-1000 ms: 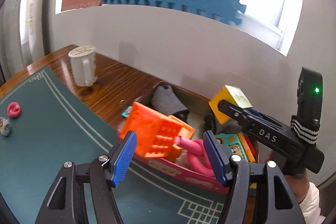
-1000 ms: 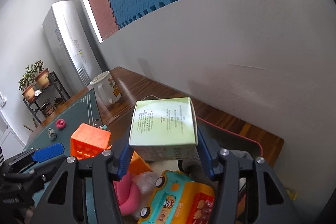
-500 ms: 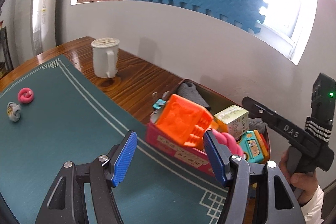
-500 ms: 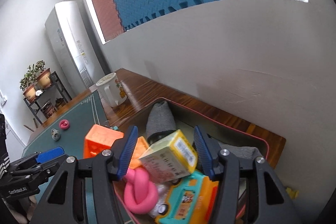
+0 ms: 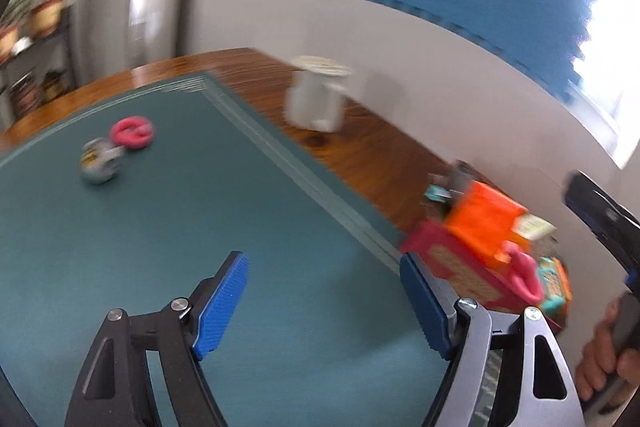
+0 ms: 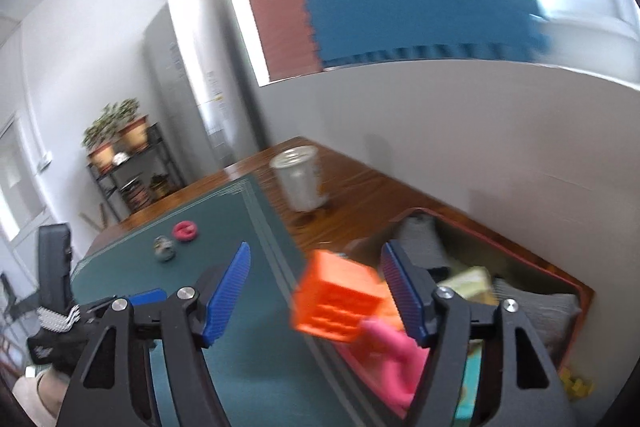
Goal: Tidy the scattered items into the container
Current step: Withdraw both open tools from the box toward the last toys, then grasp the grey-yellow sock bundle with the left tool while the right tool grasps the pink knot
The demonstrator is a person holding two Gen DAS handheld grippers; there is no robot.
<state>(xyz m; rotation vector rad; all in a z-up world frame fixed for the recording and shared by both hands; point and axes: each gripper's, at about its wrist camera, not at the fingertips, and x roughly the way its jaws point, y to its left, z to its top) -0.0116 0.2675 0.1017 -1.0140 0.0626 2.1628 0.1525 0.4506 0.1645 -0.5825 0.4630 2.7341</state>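
The pink box (image 5: 448, 263) (image 6: 520, 247) stands at the mat's right edge, heaped with an orange cube (image 5: 484, 223) (image 6: 336, 299), a pink knot (image 5: 524, 275) (image 6: 392, 359), a pale green carton (image 6: 468, 279), a toy bus (image 5: 554, 283) and grey cloth (image 6: 420, 239). A pink ring (image 5: 132, 133) (image 6: 185, 230) and a small grey item (image 5: 98, 163) (image 6: 165, 247) lie on the green mat (image 5: 200, 227). My left gripper (image 5: 322, 259) hovers over bare mat, jaws opening, nothing between them. My right gripper (image 6: 316, 251) faces the box, jaws opening; the cube shows in the gap, untouched.
A white mug (image 5: 316, 95) (image 6: 300, 183) stands on the wooden table (image 5: 380, 147) behind the mat. A white wall runs close behind the box. The hand holding the other gripper (image 5: 608, 359) is at the right edge. A plant shelf (image 6: 124, 155) stands beyond the table.
The left gripper dropped the orange cube onto the heap and swung left over the mat. The right gripper released the green carton into the box and drew back. Both sets of jaws widened.
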